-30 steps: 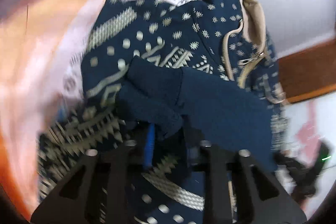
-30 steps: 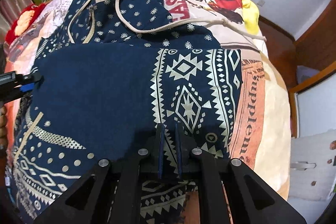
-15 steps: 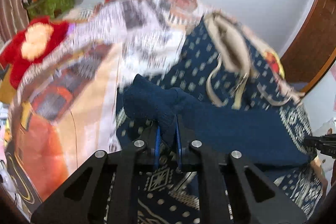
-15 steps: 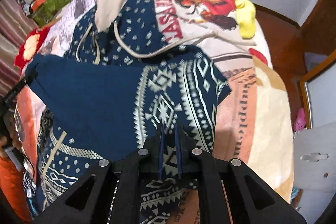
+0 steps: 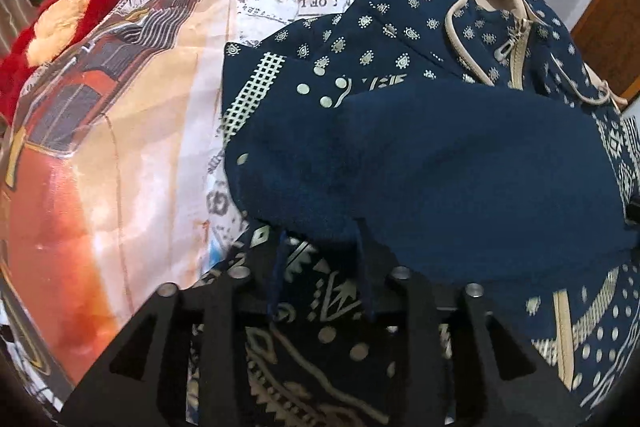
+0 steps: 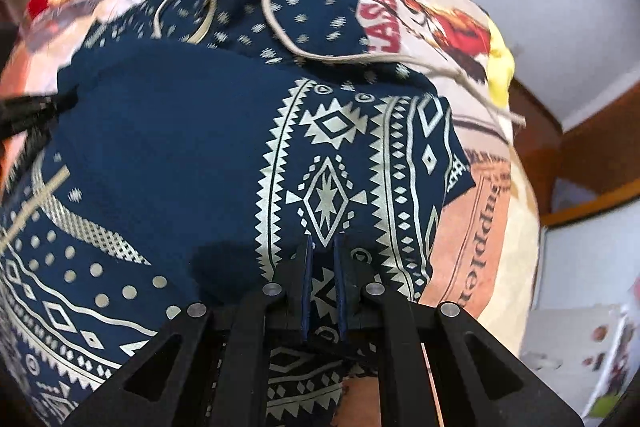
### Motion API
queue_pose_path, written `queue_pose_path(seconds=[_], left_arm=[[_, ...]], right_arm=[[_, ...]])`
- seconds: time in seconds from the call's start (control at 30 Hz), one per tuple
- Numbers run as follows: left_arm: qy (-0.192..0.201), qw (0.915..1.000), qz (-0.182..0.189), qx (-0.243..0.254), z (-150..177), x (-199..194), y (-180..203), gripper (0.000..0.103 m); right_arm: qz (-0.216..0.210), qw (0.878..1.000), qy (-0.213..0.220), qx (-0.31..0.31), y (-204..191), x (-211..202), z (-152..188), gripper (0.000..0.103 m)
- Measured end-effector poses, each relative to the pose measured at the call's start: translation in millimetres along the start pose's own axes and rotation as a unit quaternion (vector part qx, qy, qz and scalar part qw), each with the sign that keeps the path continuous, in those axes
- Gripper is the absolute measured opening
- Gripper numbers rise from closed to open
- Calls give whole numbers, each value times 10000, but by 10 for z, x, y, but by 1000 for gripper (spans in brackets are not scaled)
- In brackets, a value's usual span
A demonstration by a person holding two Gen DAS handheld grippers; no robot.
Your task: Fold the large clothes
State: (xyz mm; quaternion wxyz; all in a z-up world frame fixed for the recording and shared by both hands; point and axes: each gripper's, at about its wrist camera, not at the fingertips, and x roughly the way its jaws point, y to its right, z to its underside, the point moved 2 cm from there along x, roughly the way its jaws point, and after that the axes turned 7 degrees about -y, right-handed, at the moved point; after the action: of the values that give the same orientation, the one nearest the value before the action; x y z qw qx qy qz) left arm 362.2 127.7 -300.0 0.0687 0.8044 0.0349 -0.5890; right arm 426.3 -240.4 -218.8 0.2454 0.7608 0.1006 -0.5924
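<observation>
Navy fleece with a pale woven-look print: that is the hoodie [image 5: 460, 163], lying on a bed [image 5: 120, 131] whose cover is printed with newsprint and pictures, hood end farthest from both cameras. At the left, the left tool [image 5: 320, 263] has its jaws opening; the plain navy fold droops over the tips, but its pads do not look to be pressing it. To the right, the right tool [image 6: 322, 283] is clamped tight on the patterned hem. The folded band runs crosswise between the two tools, so I judge the next move depends on the right tool, the only one gripping. The left view alone shows the zip and a red soft toy [image 5: 48, 23]; the right view alone shows the far hem edge and the loose drawstring [image 6: 360, 57].
</observation>
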Motion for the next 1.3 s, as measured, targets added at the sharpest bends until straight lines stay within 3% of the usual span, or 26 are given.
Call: queue_pose_path(seconds=[0.1, 0.3, 0.47, 0.67, 0.8, 1.0, 1.13, 1.3], left_arm=[[12, 9995, -229, 230, 32, -131, -39, 53], [201, 9952, -665, 695, -50, -517, -116, 56], [547, 9963, -383, 539, -336, -799, -86, 62], [793, 9960, 117, 390, -910, -936, 201, 66], [820, 9959, 333, 208, -1292, -858, 297, 69], [467, 9951, 808, -329, -1868, -463, 336, 69], [227, 9921, 1067, -615, -2137, -141, 335, 69], [31, 9889, 1267, -781, -2378, 186, 359, 70]], right_arm=[[53, 9998, -111, -139, -21, 16, -6, 6], [-547, 9977, -386, -120, 99, -56, -121, 6], [-939, 9947, 302, 299, 348, -431, -466, 6], [-1689, 9738, 1179, 957, 527, -759, -980, 6], [-1701, 9694, 1352, 1140, 521, -712, -1366, 6], [-2104, 9581, 1243, 1492, 674, -289, -1894, 6], [-2612, 9375, 1252, 1930, 852, -4, -2159, 6], [-2965, 9245, 902, 2218, 981, 391, -2426, 6]])
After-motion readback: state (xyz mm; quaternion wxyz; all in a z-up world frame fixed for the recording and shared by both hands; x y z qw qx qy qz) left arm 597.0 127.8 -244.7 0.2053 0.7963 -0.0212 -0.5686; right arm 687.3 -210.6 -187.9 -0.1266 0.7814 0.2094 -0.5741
